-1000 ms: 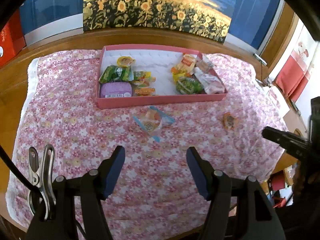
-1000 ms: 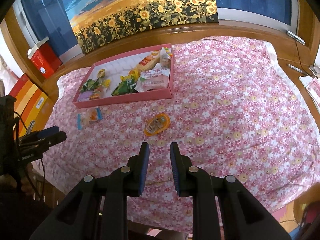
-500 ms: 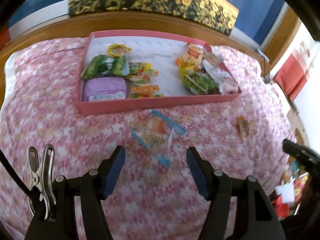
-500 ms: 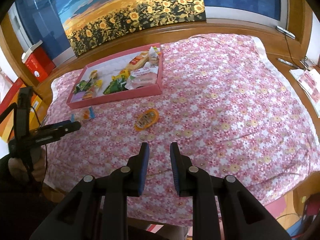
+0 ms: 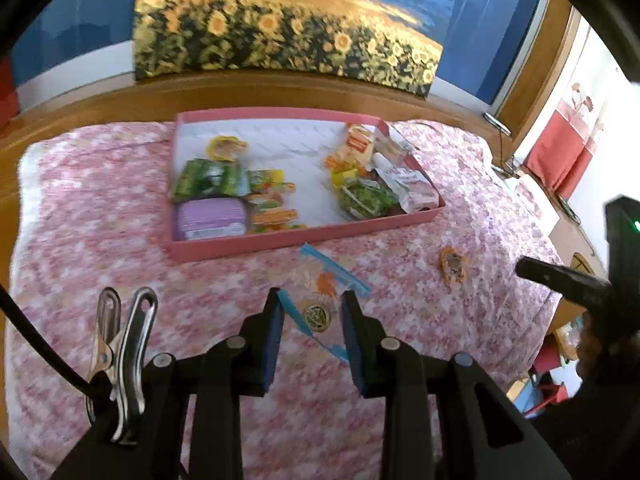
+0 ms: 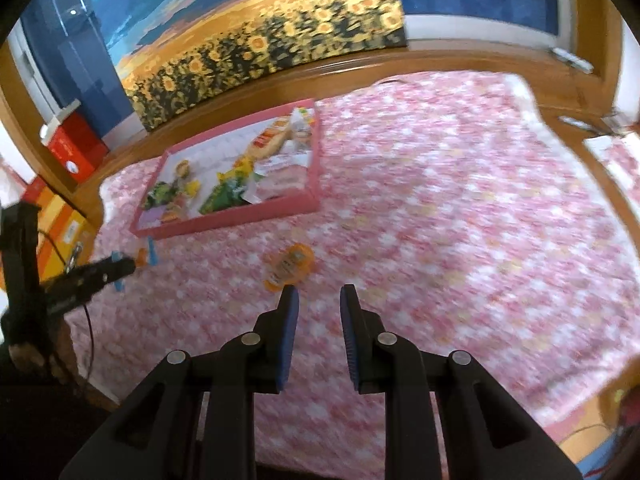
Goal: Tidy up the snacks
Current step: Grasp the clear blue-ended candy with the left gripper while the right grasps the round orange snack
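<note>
A pink tray (image 5: 280, 240) holding several snack packs sits at the far side of the flowered cloth; it also shows in the right wrist view (image 6: 240, 216). A clear snack bag with blue edges (image 5: 320, 304) lies in front of the tray. My left gripper (image 5: 312, 312) straddles this bag, its jaws narrowed around it; I cannot tell if the pads touch it. A small orange snack pack (image 6: 290, 266) lies on the cloth just beyond my right gripper (image 6: 319, 300), whose jaws stand slightly apart and empty. It also shows in the left wrist view (image 5: 454, 265).
The flowered cloth (image 6: 460, 200) covers a wooden table. A sunflower painting (image 5: 280, 36) leans behind the tray. Red and orange boxes (image 6: 72, 144) stand at the left. The cloth's near edge drops off close to both grippers.
My left gripper moved forward onto the clear blue-edged bag and its jaws narrowed around it. My right gripper moved closer to the orange pack and opened slightly.
</note>
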Tool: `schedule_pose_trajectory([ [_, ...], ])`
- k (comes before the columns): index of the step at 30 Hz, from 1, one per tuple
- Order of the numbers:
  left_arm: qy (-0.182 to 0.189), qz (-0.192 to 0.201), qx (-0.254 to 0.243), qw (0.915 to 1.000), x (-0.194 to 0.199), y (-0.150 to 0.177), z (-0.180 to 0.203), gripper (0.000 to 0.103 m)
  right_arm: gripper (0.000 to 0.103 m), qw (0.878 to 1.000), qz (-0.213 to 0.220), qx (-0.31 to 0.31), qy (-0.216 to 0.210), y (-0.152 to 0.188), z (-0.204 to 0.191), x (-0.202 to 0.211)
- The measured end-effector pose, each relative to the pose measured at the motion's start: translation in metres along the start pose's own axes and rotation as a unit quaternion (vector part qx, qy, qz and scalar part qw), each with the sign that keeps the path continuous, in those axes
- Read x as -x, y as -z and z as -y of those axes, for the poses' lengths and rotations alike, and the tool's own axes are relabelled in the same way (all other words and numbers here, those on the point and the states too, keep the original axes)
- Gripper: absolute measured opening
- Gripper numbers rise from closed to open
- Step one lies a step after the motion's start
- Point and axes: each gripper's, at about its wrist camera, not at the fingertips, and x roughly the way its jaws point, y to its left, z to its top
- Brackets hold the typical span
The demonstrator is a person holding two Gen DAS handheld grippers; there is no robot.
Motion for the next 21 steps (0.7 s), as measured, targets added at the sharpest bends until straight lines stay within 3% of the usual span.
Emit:
schedule_pose_trajectory([
  [4,-0.028,0.008,0.025,0.9993,0.016,0.012,-0.014,0.030,0.043,0.999,-0.030,-0.011,-0.040,-0.012,-0.004,-0.034],
  [9,-0.053,0.012,0.064,0.9965,0.027,0.024,-0.030,0.030,0.052,0.997,-0.052,0.055,-0.007,-0.016,-0.026,-0.063],
  [12,-0.060,0.011,0.073,0.9954,0.030,0.030,-0.033,0.030,0.068,0.994,-0.062,0.086,-0.005,-0.015,-0.034,-0.073],
  [18,-0.083,0.009,0.061,0.9947,0.040,0.040,-0.033,0.031,0.068,0.992,-0.054,0.112,0.021,-0.013,-0.039,-0.089],
  [20,-0.085,0.009,0.066,0.9942,0.042,0.042,-0.036,0.030,0.045,0.994,-0.050,0.101,0.015,-0.012,-0.036,-0.089],
  [21,-0.084,0.009,0.068,0.9941,0.042,0.042,-0.037,0.030,0.043,0.994,-0.053,0.098,0.013,-0.013,-0.035,-0.089],
])
